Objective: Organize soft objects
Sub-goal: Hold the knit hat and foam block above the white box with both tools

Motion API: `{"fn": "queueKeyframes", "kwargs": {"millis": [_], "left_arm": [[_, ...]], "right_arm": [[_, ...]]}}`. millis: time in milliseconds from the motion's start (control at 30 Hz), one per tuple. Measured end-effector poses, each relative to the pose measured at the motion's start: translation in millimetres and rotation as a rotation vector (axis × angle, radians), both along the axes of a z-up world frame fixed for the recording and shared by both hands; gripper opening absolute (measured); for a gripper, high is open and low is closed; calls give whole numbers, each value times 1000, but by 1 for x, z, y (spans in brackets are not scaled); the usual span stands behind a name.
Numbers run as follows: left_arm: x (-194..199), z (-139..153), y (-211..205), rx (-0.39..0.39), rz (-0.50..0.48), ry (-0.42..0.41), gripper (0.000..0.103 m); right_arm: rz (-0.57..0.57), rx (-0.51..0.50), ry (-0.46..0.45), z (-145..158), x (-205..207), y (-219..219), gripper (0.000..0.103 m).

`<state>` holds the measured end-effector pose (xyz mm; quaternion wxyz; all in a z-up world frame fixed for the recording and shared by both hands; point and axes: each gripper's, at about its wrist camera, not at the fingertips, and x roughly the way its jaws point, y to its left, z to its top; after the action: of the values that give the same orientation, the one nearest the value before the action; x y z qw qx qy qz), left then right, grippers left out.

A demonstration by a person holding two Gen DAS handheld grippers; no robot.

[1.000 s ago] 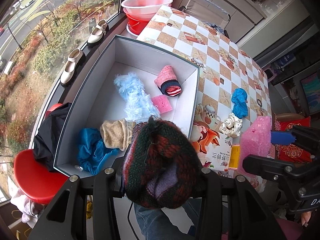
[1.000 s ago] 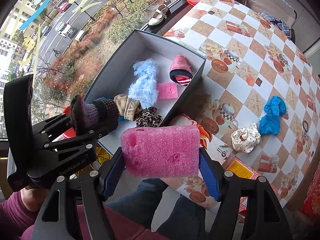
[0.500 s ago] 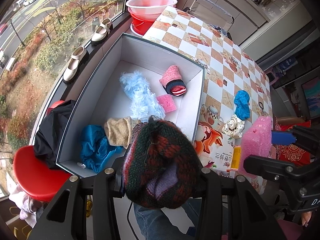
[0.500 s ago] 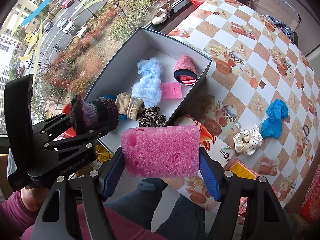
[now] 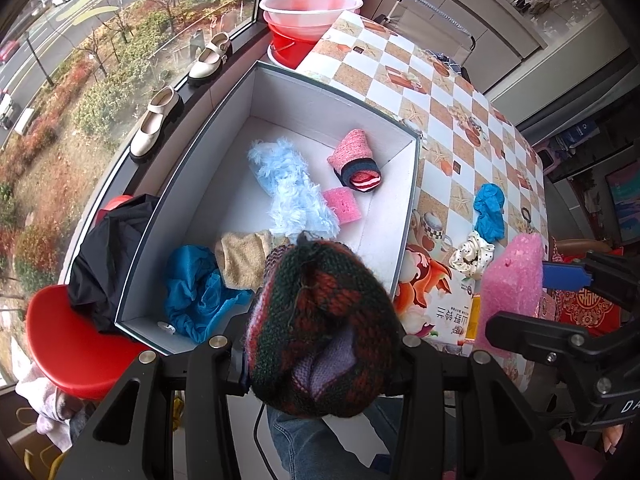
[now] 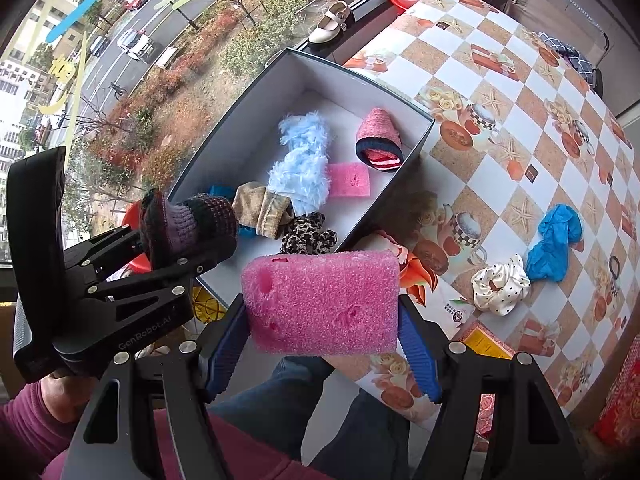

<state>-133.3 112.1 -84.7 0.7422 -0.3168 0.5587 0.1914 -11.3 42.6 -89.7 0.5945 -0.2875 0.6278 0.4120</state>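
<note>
1. Left gripper (image 5: 320, 364): fingers clamped on a knitted hat (image 5: 320, 328), dark green and red with a lilac patch; held in the air near the box's near corner. Also seen in the right wrist view (image 6: 180, 236), to the left of the right gripper.
2. Right gripper (image 6: 322, 340): blue-padded fingers (image 6: 416, 354) squeezing a large pink sponge (image 6: 322, 304) by its short ends; held above the near edge of the surface, just beside the box.
3. Open box (image 6: 256, 92), grey outside, white inside, set at the window-side edge of the checked surface (image 6: 520, 92).
4. Box contents: fluffy light-blue piece (image 6: 304, 160) in the middle; pink and navy knitted hat (image 6: 378, 144) by the right wall; small pink sponge (image 6: 350, 180) between those two, touching the fluffy piece; beige sock (image 6: 260, 210); leopard-print scrunchie (image 6: 308, 236) near the front; blue cloth (image 5: 196, 292) in the near left corner.
5. On the surface, outside the box: white polka-dot scrunchie (image 6: 500, 286) touching a blue crumpled cloth (image 6: 554, 242); black hair tie (image 6: 614, 270) just beyond.
6. Surroundings: cream shoes (image 5: 156, 124) on the window sill; pink basin (image 5: 312, 8) on a red bucket beyond the box; red stool (image 5: 68, 344) with dark clothing (image 5: 108, 252) beside the box.
</note>
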Motion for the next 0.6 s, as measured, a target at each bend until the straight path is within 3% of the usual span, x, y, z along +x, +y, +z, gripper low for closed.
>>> {"fn": "queueKeyframes", "kwargs": {"millis": [600], "left_arm": [[-3,-12,8,-2,18,30,47]], "right_arm": [[44,-10,1,-9,-1,21,73]]}}
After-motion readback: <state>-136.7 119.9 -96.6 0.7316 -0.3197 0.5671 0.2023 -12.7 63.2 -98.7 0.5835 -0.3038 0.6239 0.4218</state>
